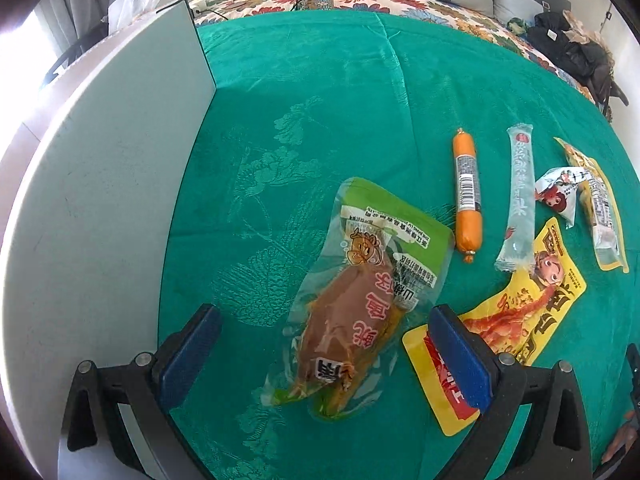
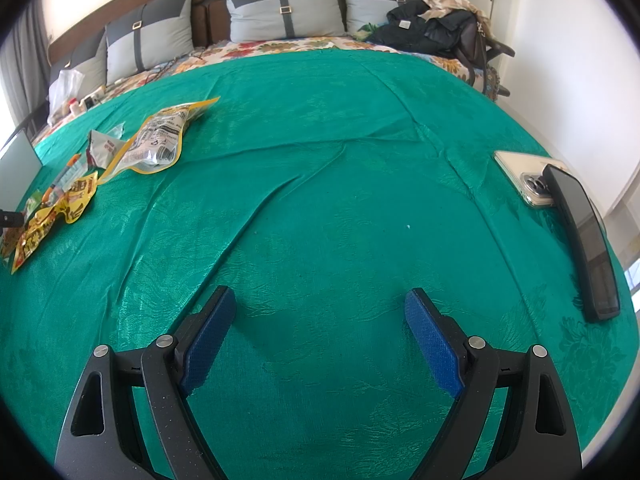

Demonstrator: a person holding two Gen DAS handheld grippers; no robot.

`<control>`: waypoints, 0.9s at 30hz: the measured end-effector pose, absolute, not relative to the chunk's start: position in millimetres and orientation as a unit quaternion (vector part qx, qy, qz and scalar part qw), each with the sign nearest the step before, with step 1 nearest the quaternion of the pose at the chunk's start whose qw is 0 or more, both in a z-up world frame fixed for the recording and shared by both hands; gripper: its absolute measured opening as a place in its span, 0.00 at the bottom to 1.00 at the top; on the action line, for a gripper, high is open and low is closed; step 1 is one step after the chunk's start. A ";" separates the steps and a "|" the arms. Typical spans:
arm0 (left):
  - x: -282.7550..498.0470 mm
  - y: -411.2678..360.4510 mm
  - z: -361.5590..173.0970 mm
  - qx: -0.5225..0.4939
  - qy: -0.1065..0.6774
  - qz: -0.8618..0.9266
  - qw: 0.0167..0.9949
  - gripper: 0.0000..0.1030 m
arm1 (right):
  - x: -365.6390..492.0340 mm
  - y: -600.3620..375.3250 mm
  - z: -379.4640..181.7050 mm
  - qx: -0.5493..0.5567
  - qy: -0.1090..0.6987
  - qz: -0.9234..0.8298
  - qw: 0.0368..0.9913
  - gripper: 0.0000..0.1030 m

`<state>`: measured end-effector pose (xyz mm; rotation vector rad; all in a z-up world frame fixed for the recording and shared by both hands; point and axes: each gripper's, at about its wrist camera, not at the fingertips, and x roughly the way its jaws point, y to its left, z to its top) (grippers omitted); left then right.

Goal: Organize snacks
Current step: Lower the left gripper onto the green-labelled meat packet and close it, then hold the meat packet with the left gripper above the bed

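Left gripper (image 1: 324, 332) fingers wide, straddling green-topped meat pouch (image 1: 352, 304) lying flat on green cloth (image 1: 304, 80); right gripper (image 2: 320, 312) fingers wide, nothing between; remaining snacks just right of pouch.

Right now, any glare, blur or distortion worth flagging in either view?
Left wrist: blown-out window glare at the left edge, fisheye bending the pale grey board, green-topped clear meat packet sharp. Right wrist: even daylight, glossy green bedspread curved, no blur.

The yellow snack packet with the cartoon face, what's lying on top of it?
The bottom end of the clear long tube snack overlaps the yellow snack packet at its top edge. The left gripper hides the packet's lower left.
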<state>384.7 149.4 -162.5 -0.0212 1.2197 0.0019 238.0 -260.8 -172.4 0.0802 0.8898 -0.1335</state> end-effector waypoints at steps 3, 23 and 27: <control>375.5 153.3 -162.7 -0.003 0.558 -0.001 0.830 0.88 | 238.0 -260.7 -172.2 0.039 0.430 -0.064 0.900 0.87; 233.4 123.5 -152.8 -0.031 0.533 -0.005 0.846 0.58 | 237.9 -261.0 -171.9 0.038 0.430 -0.064 0.900 0.87; 238.8 124.6 -156.6 -0.031 0.519 0.000 0.854 0.81 | 238.0 -260.9 -171.8 0.038 0.430 -0.064 0.900 0.87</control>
